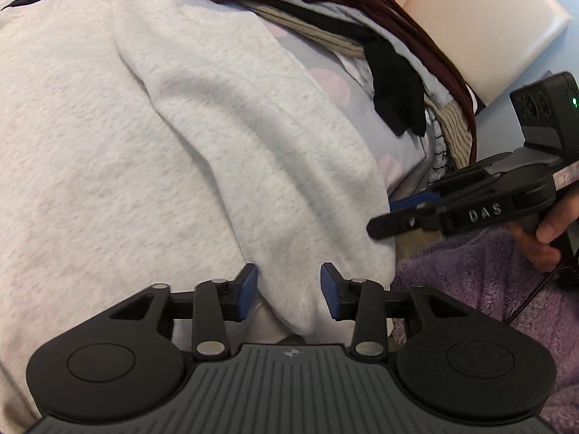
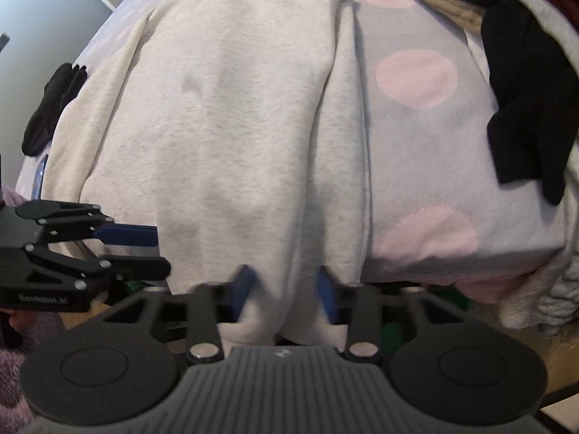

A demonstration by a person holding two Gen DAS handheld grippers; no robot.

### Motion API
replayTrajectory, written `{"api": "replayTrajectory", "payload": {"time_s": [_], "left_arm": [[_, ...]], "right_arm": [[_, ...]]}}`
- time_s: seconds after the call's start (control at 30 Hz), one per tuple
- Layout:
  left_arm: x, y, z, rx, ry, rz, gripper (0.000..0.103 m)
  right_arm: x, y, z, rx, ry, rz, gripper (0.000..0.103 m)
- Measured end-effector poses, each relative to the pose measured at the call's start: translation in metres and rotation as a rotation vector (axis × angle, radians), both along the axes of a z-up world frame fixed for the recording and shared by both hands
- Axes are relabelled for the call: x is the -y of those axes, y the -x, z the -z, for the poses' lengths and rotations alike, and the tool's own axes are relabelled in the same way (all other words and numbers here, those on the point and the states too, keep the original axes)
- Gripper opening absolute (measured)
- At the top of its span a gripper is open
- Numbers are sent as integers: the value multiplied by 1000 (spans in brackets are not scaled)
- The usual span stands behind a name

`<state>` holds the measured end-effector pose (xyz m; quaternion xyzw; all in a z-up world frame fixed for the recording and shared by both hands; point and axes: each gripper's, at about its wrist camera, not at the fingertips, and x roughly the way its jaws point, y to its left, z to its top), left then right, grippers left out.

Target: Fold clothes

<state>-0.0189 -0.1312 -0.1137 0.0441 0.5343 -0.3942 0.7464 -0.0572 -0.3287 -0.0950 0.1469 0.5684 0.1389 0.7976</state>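
Observation:
A light grey fleece sweatshirt (image 1: 144, 137) lies spread on a bed, its near hem hanging over the front edge; it also shows in the right wrist view (image 2: 231, 115). My left gripper (image 1: 288, 291) is open, its blue pads on either side of a fold of the hem. My right gripper (image 2: 286, 293) is open too, with the hem's right part between its pads. The right gripper shows side-on in the left wrist view (image 1: 394, 213). The left gripper shows in the right wrist view (image 2: 152, 249), jaws apart around the hem's left part.
The bed cover (image 2: 434, 137) is pale grey with pink dots. A pile of clothes, maroon (image 1: 362, 11), black (image 1: 394, 90) and striped, lies at the right. A black garment (image 2: 50, 108) lies at the far left. A purple fleece (image 1: 488, 289) is below the bed edge.

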Motion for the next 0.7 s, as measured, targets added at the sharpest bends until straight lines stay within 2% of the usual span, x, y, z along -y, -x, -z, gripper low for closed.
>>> {"api": "replayTrajectory", "payload": {"time_s": [0.03,0.07,0.13,0.3,0.37,0.43,0.57,0.7], "left_arm": [[-2,-1,-1,-3,2,-1,5],[-5,-3,-3,-8,6,-5,2],[-9,-6,-8,-30,46,-20,0],[-20,-5,-41,-61,221,-22,0],[-17,-3,-47,-66,240,6,0],[-14,-1,-42,-75,203,19,0],[-11,-6,-12,-122,89,-4,0],[-11,-6,-4,-122,12,-10,0]], "right_arm": [[1,0,0,2,-19,7,8],[3,2,-3,13,-38,20,7],[10,8,-15,48,-89,55,6],[38,27,-59,178,-249,169,5],[40,26,-55,152,-227,175,5],[39,24,-45,103,-180,169,5],[37,18,-25,5,-87,155,5],[32,11,-8,-63,-14,127,5]]}}
